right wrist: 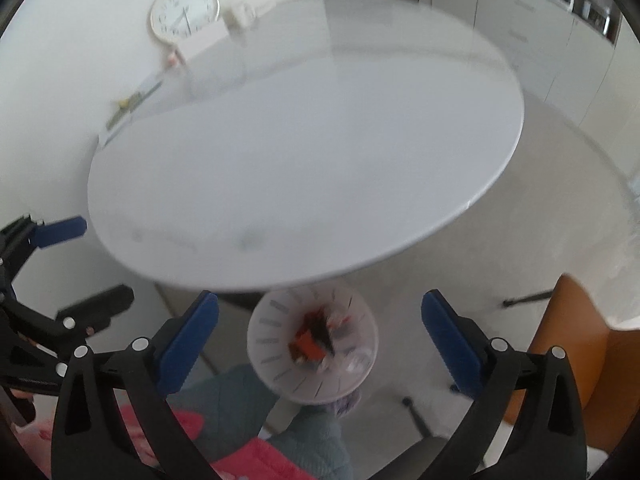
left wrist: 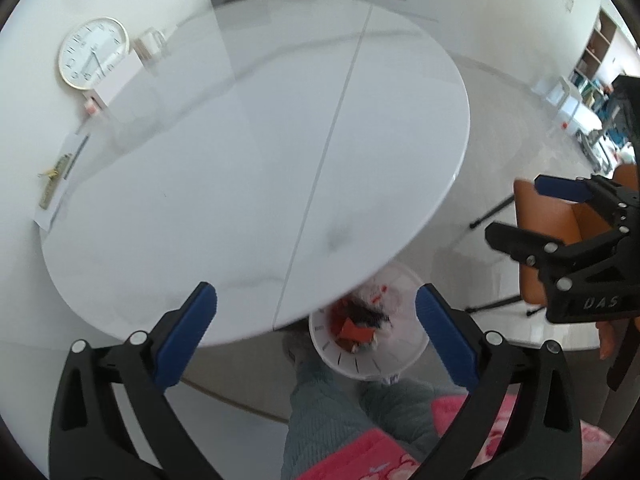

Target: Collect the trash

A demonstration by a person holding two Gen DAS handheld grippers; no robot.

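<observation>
— What are your claws doing?

— My left gripper (left wrist: pixel 316 332) has its black arms and blue pads spread wide, with nothing between them. My right gripper (right wrist: pixel 320 334) is spread just as wide and is just as bare. Both point steeply down past the near edge of the table.

— So where is the trash?

— Straight below me, in the round white plastic bin with slotted sides (left wrist: pixel 340 360). It stands on the floor, half tucked under the near rim of the round white glossy table (left wrist: pixel 248 152). Inside I see a crumpled heap: an orange-red scrap (left wrist: pixel 354 330), something dark, and clear film. The right view blurs it.

— What lies around you?

— Near me are my legs in grey-green quilted trousers (left wrist: pixel 320 412) and a pink patterned cloth (left wrist: pixel 480 428). To the right stands an orange chair (left wrist: pixel 560 224). On the far left, by the wall, a round white clock with a pale gold rim (left wrist: pixel 94 54) leans behind a white box (left wrist: pixel 120 80), and a white sheet with a thin greenish strip (left wrist: pixel 60 184) lies at the table's left edge.
</observation>
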